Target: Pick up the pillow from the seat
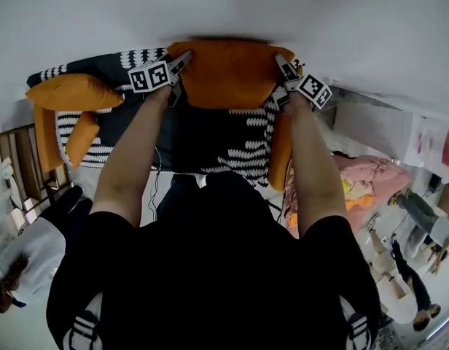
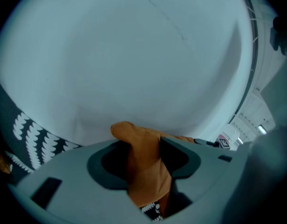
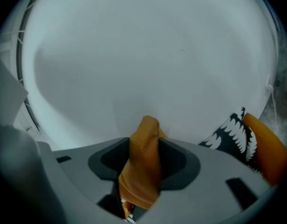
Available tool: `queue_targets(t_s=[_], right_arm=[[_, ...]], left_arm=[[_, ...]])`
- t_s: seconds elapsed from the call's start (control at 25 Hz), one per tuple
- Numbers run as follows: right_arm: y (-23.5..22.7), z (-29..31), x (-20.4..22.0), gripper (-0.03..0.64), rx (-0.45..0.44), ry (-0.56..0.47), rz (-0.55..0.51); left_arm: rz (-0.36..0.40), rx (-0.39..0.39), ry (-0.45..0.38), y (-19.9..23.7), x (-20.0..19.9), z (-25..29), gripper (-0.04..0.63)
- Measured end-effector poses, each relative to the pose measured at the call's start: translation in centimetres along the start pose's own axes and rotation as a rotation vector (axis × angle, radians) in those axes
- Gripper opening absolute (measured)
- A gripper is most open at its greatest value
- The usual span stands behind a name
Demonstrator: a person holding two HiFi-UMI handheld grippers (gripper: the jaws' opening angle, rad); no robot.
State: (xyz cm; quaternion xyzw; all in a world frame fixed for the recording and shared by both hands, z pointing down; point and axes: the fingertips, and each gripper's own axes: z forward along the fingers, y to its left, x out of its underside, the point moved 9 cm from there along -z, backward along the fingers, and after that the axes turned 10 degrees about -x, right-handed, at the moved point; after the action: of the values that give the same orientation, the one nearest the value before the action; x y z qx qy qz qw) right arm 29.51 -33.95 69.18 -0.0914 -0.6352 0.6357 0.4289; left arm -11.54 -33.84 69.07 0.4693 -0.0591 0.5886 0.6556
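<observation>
The person stands over a black seat (image 1: 210,141) with white leaf-like markings, both arms stretched forward, a gripper in each hand. The orange pillow (image 1: 223,73) sits at the far edge of the seat, up against the white wall (image 1: 297,13), and is caught between the two tools by its upper corners. The left gripper (image 1: 182,63) has its jaws drawn close together on the pillow's left corner; in the left gripper view a fold of orange cloth is pinched between the grey pads and pokes out past them. The right gripper (image 1: 281,63) holds the opposite corner the same way, jaws nearly together with a bunched ridge of the orange fabric squeezed between them. Whether the pillow is clear of the seat I cannot tell from here. A second orange cushion (image 1: 75,92) lies at the seat's left end, well apart from the held one, and a pink bundle (image 1: 370,173) lies off to the right
</observation>
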Motion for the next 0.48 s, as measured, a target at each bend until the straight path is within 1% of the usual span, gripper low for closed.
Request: queue_targets(t_s=[0.2,0.48], right_arm=[[0.9,-1.0,0.3,0.175,-0.024,-0.015,0.012],[3.0,-2.5,0.3,0.164,-0.063,-0.03,0.009]], left_arm=[[0.003,0.014,-0.008,-0.9,-0.2,-1.0,0.202],[0.044,0.032,-0.024,-2.1,-1.4,-2.9,0.19]])
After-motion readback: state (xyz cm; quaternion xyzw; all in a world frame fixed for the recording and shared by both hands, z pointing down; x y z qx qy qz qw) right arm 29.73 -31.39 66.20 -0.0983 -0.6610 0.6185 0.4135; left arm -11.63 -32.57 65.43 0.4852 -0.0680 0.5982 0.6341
